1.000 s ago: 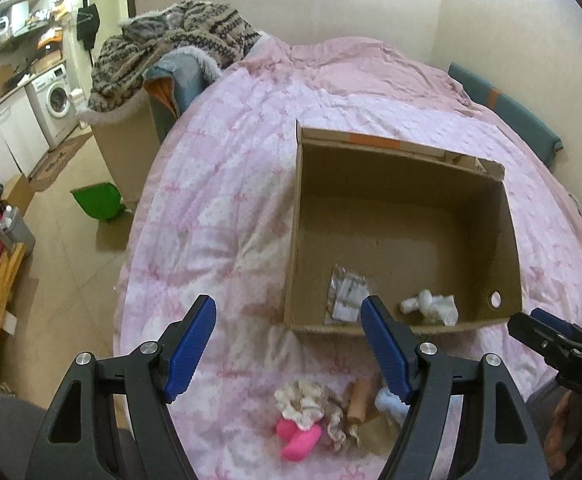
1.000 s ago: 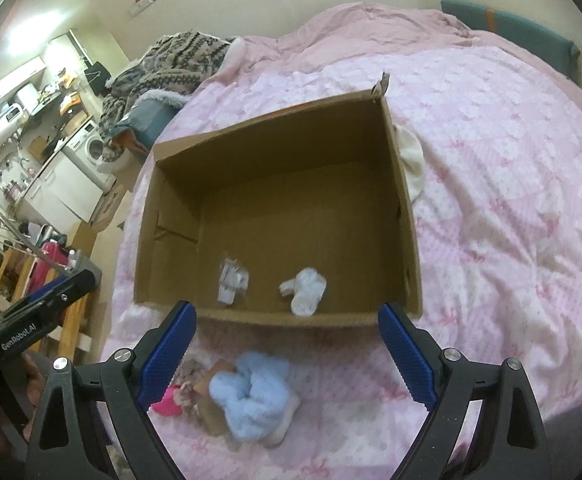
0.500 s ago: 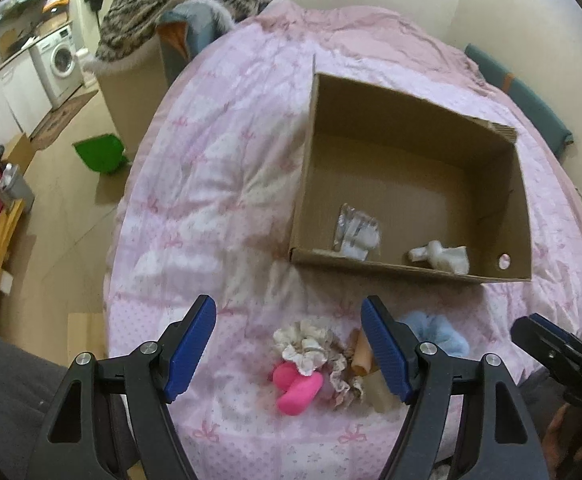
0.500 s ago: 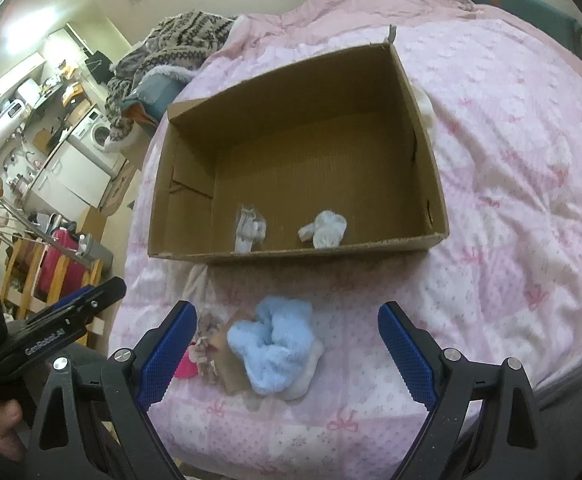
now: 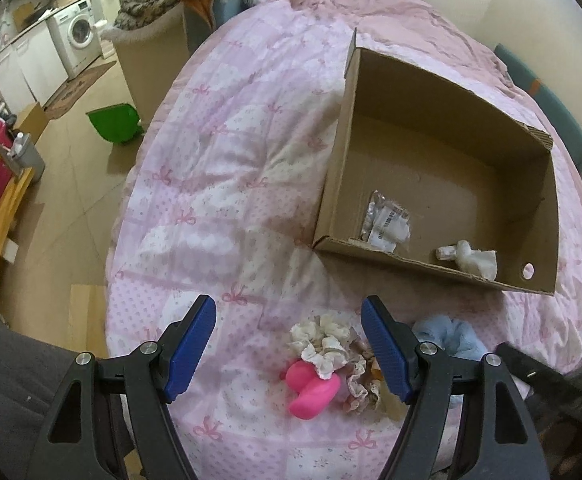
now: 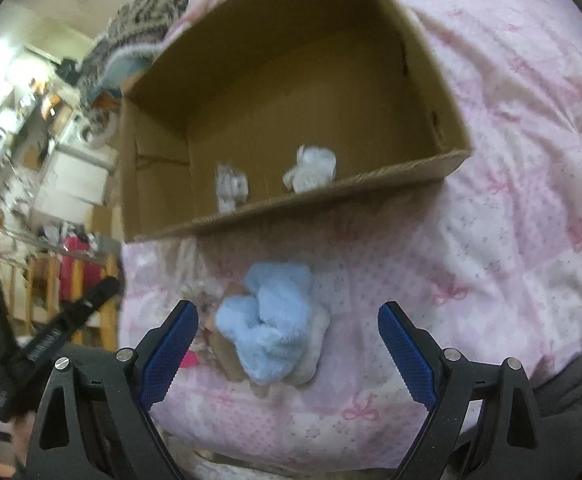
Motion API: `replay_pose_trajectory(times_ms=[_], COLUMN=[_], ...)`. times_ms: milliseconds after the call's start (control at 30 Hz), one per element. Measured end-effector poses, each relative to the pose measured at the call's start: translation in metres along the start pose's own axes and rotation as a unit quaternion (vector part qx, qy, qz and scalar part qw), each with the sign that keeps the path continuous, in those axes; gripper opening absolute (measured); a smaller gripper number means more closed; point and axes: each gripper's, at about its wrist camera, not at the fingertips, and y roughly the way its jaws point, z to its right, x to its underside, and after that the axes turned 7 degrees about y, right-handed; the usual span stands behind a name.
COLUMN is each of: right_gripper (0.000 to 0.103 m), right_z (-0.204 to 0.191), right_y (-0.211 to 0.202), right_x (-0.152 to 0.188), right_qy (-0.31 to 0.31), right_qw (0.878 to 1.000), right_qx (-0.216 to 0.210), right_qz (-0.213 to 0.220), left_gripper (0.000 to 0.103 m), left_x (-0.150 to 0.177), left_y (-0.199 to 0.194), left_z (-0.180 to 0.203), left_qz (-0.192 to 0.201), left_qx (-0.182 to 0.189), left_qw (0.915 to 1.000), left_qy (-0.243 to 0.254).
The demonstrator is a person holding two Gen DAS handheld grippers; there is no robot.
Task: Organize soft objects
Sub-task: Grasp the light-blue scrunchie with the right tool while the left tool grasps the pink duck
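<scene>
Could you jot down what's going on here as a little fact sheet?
Setting: pink quilt on a bed
Container: open cardboard box
Inside box: plastic packet, white soft item
Outside box: blue fluffy item, cream scrunchie, pink item
Left tongs: open, empty
Right tongs: open, empty
</scene>
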Motion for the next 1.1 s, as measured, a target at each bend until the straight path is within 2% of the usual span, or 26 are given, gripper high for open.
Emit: replay_pose_trajectory(times_ms=[100, 167, 300, 367, 467, 533, 567, 733, 767, 1000, 1100], right_gripper=[0.098, 0.094, 0.091, 0.080, 0.070, 0.056, 0.055, 0.033, 0.031, 0.028, 0.028], right_z=[-0.017, -0.030, -0.041, -0.045, -0.046, -0.045, -0.045, -0.044, -0.044, -0.041, -0.037], right_y=[0.020, 0.031, 0.048, 0.055, 0.068, 0.072, 0.071, 0.066, 0.063, 0.019, 0.000], right_x=[0.005, 0.010, 0.018, 0.023, 0.024, 0.023, 0.021, 0.017, 0.017, 0.014, 0.014], right_qy=[-0.056, -0.095, -0.136, -0.155, -0.161, -0.166, -0.165, -0.161, -0.159, -0.121, -0.113], right_qw=[0.997, 0.993, 0.986, 0.980, 0.977, 0.975, 0.975, 0.979, 0.980, 0.992, 0.993], right_qx=[0.045, 0.067, 0.089, 0.108, 0.117, 0.131, 0.134, 0.118, 0.113, 0.042, 0.029], right_qz=[-0.018, -0.027, -0.049, -0.057, -0.075, -0.068, -0.062, -0.049, -0.042, -0.001, 0.015], left_gripper=[0.073, 0.073, 0.073, 0.073, 0.073, 0.073, 0.073, 0.073, 0.073, 0.073, 0.073], left_x=[0.000, 0.000, -0.001, 0.000, -0.001, -0.001, -0.001, -0.001, -0.002, 0.004, 0.011], left_y=[0.001, 0.001, 0.000, 0.000, 0.000, 0.000, 0.000, -0.003, -0.004, -0.002, 0.009], left_z=[-0.001, -0.001, -0.002, -0.002, -0.002, -0.002, -0.002, -0.005, -0.006, -0.020, -0.021], left_qz=[-0.003, -0.002, -0.001, -0.002, -0.005, -0.004, -0.003, 0.004, 0.004, -0.008, -0.047], left_qx=[0.004, 0.004, 0.006, 0.006, 0.008, 0.008, 0.008, 0.006, 0.005, 0.014, 0.030], left_qw=[1.0000, 1.0000, 1.0000, 1.0000, 0.9999, 0.9999, 0.9999, 0.9999, 0.9999, 0.9992, 0.9978], left_qy=[-0.004, -0.004, -0.006, -0.006, -0.010, -0.009, -0.009, -0.012, -0.014, -0.038, -0.035])
